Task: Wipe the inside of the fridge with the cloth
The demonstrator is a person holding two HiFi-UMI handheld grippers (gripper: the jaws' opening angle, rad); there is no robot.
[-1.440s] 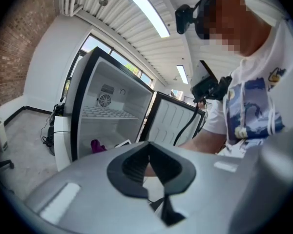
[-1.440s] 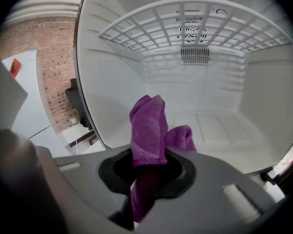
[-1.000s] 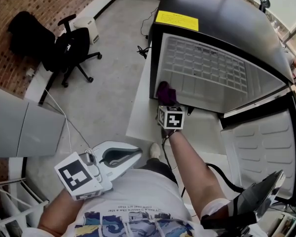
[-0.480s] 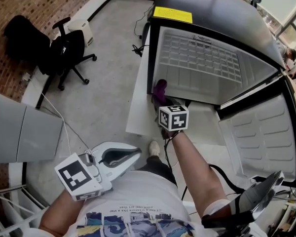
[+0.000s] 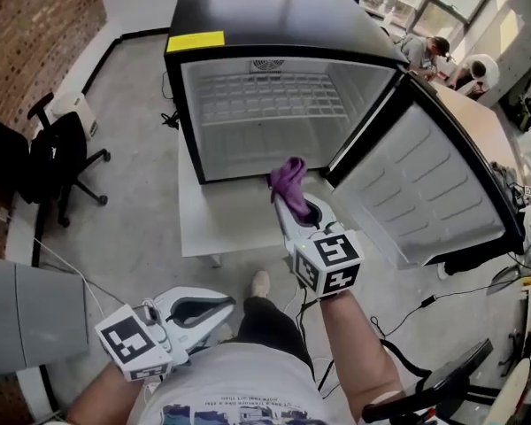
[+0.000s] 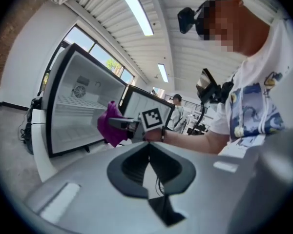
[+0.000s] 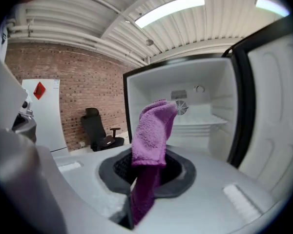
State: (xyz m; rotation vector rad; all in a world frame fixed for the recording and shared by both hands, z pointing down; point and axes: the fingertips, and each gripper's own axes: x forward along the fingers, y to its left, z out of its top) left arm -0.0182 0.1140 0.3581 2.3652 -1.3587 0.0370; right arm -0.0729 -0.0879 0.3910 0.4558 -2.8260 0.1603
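The black fridge (image 5: pixel 274 25) stands open, its white inside (image 5: pixel 265 118) bare and its door (image 5: pixel 425 189) swung out to the right. My right gripper (image 5: pixel 288 204) is shut on a purple cloth (image 5: pixel 289 177), held in front of the fridge's opening, outside it. In the right gripper view the cloth (image 7: pixel 154 126) stands up from between the jaws of the gripper (image 7: pixel 147 168), with the fridge's inside (image 7: pixel 200 116) beyond. My left gripper (image 5: pixel 226 306) hangs low at my left side, shut and holding nothing; its view shows the jaws of the gripper (image 6: pixel 147 152) meeting.
The fridge rests on a low white platform (image 5: pixel 208 224). A black office chair (image 5: pixel 57 158) stands on the floor at the left. People sit at a desk (image 5: pixel 451 60) at the back right. A cable (image 5: pixel 407 312) trails across the floor at the right.
My right gripper has drawn the cloth back from the fridge's lower left edge, out toward me. The head view has swung round to face the fridge. The left gripper has stayed put.
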